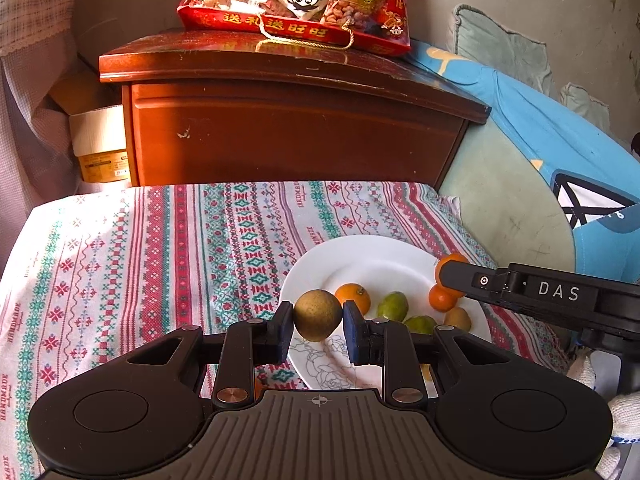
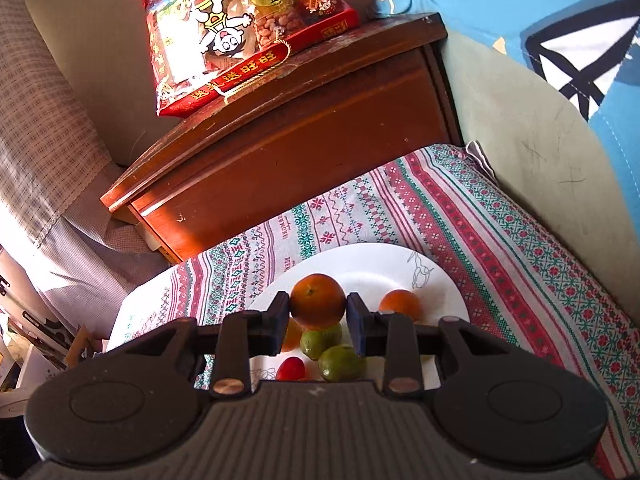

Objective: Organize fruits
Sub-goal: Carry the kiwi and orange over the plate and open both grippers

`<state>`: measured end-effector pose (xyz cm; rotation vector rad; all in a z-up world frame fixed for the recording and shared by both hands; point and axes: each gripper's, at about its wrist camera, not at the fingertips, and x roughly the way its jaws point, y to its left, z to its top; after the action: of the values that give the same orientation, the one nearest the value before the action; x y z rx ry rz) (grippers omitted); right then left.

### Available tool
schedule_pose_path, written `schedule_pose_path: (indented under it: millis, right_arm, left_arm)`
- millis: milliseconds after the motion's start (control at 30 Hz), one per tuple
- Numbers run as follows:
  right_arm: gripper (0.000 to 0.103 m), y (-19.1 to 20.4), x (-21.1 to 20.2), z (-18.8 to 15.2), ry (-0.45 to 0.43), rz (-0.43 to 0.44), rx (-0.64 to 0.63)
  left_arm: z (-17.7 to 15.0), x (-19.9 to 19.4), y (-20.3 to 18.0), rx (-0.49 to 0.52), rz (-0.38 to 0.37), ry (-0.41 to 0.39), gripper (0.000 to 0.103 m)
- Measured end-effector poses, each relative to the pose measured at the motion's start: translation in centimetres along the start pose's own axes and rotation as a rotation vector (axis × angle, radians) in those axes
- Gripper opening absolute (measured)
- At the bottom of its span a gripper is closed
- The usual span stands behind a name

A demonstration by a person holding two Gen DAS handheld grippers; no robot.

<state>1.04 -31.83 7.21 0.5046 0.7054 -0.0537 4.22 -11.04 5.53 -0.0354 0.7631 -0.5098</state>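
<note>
The left gripper [image 1: 318,322] is clenched on a round, dull brown-green fruit [image 1: 318,315], holding it above the near edge of the white round plate [image 1: 372,256]. The plate sits on a red-and-green patterned cloth [image 1: 160,248] in front of a dark wooden cabinet [image 1: 280,128]. The right gripper [image 2: 318,318] grips a glossy orange mandarin [image 2: 317,301], also over the plate.

From the left wrist view, the right gripper shows from the side as a black finger marked DAS, with orange fruit at its tip, and a small brown fruit [image 1: 458,318] lies on the plate. Only the right wrist view shows a small red fruit [image 2: 291,368] beside two green fruits [image 2: 340,362]. A red snack bag [image 2: 240,28] stands on the cabinet.
</note>
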Motion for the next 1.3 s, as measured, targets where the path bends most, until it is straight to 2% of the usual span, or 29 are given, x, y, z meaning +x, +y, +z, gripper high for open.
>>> schedule_pose_path:
  millis: [533,667,700,767,1033,1300]
  right_arm:
    - [0.034,-0.9,2.0,0.0,0.019,-0.042,0.035]
    - [0.034,-1.0,1.7,0.2,0.009,-0.045,0.044]
    - [0.034,-1.0,1.5,0.2,0.006,-0.044,0.044]
    - [0.034,-0.9,1.3,0.4,-0.001,-0.045,0.041]
    - [0.034,-0.2,-0.6,0.9,-0.034,-0.024,0.054]
    - [0.034,2.0,-2.1,-0.2,-0.03,-0.005,-0.013]
  left_arm:
    - [-0.5,2.8,-0.5,-0.023,-0.008,0.054,0.024]
    - [-0.4,2.7,-0.8,-0.022,-0.011,0.05,0.029]
    - [-0.3,2.6,-0.8,-0.024,-0.011,0.05,0.037]
    - [-0.1,2.2,-0.7,-0.037,-0.012,0.039,0.041]
    - [1.6,0.0,0.4,-0.078,-0.004,0.003,0.046]
    - [2.1,-3.4,1.9,-0.093,0.022,-0.026,0.046]
